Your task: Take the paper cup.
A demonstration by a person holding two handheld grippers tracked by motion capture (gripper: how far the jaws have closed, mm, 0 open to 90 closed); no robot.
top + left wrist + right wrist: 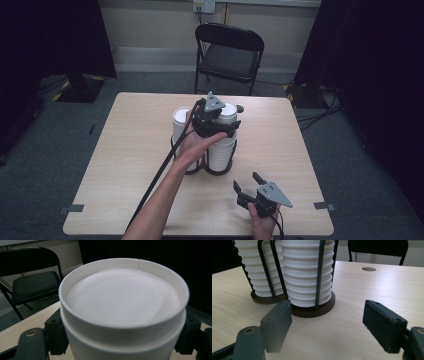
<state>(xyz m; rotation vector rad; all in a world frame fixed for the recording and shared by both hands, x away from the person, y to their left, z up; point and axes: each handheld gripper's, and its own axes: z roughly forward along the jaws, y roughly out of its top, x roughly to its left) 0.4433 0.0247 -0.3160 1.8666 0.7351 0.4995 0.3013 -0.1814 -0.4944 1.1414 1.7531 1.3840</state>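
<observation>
Left claw [223, 121] clamps upright, base-up cup [122, 307]

Top cup [122, 312]: white paper, upside down, flat base up with a raised ribbed rim and a small seam notch; sits on top of the right stack [223, 142], clamped at its sides. Two stacks of white inverted nested cups, ribbed by their rims, stand upright side by side mid-table, left stack [180, 131] beside it. Each sits in a black wire holder [319, 275] on a dark round base.
</observation>
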